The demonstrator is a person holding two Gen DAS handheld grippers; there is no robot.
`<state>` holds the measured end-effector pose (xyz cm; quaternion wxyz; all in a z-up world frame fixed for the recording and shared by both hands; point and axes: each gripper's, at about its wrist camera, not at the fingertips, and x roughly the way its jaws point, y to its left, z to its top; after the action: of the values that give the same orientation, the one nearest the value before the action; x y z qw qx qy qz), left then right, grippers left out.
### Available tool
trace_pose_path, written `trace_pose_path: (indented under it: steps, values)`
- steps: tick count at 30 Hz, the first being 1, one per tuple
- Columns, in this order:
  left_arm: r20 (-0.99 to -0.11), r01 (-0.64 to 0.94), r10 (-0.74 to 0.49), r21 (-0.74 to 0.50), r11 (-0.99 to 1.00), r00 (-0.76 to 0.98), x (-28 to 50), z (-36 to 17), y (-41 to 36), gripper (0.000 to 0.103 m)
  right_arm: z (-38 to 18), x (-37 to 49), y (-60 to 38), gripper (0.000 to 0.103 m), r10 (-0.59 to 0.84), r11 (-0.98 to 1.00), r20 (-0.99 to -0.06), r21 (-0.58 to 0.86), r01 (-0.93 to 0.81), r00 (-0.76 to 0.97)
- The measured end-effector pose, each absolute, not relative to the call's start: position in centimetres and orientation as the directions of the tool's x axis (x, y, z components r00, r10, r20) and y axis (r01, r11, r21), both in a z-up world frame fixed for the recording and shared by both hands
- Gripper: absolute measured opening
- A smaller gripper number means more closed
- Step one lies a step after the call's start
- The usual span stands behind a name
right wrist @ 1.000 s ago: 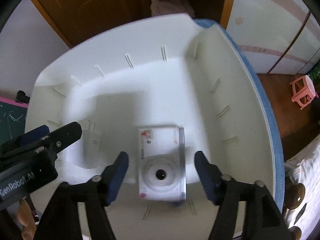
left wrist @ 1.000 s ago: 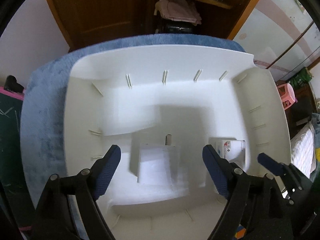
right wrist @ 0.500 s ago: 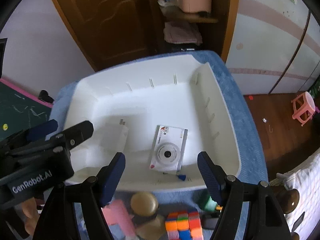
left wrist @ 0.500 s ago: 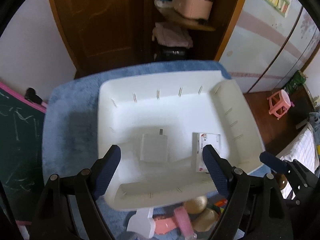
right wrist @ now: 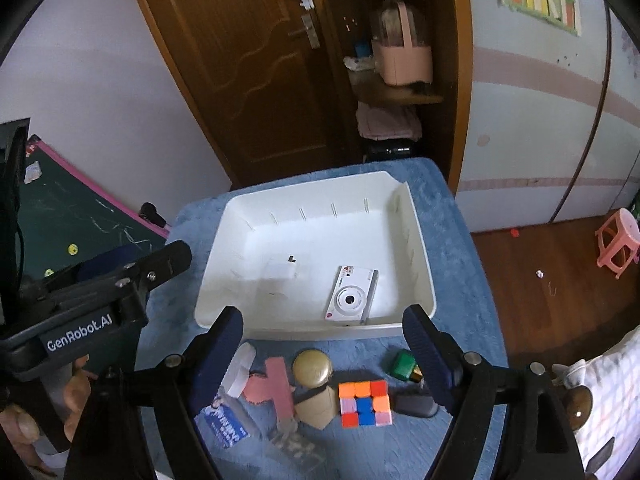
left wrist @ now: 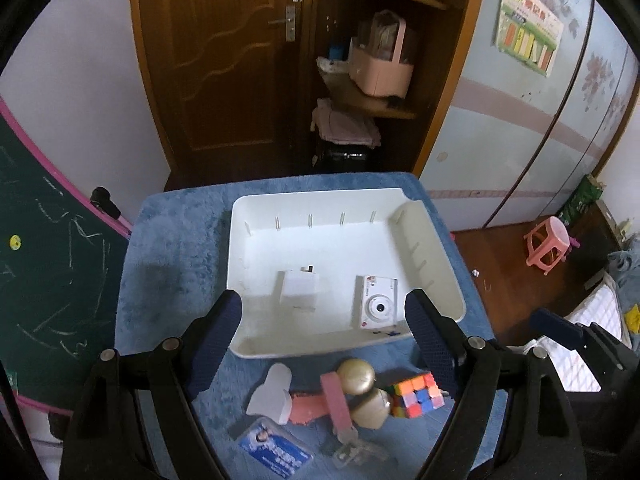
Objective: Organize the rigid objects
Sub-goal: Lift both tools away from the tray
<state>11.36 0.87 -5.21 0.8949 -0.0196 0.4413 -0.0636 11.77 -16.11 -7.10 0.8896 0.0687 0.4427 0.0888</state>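
White tray (left wrist: 240, 280) sits on the blue-covered table (left wrist: 176, 264); walls raised on all four sides, top open. Tray floor: white charger block (left wrist: 299, 287) near centre, white camera (left wrist: 378, 301) toward right wall, clear gap between them. Far half of tray floor bare. Table strip left of tray bare.

Near strip of table, in front of tray, crowded: white heart-shaped piece (right wrist: 239, 368), pink strap (right wrist: 279, 386), round brass knob (right wrist: 312, 367), beige wooden piece (right wrist: 320, 404), colour cube (right wrist: 364, 402), green bottle (right wrist: 404, 363), dark case (right wrist: 416, 405), blue card (right wrist: 224, 424), clear buckle (right wrist: 296, 442). Knob and wooden piece touching; cube just beside them. Narrow gaps only.
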Motion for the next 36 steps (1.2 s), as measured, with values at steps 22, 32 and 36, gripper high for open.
trace_pose_path:
  steps: [22,32,36]
  values:
    - [-0.73,0.05,-0.082,-0.066,0.997,0.679,1.9,-3.5,0.0,0.086,-3.5,4.3,-18.0,0.083,0.206,0.977,-0.71,0.11,-0.182,0.673]
    - [-0.762,0.01,-0.048,-0.054,0.998,0.645,-0.2,-6.2,1.4,0.086,-5.5,3.5,-18.5,0.083,0.213,0.975,-0.725,0.113,-0.191,0.655]
    - [-0.803,-0.012,-0.034,-0.051,0.999,0.595,-0.4,-8.6,2.2,0.086,-7.7,3.6,-18.4,0.083,0.198,0.977,-0.752,0.105,-0.183,0.629]
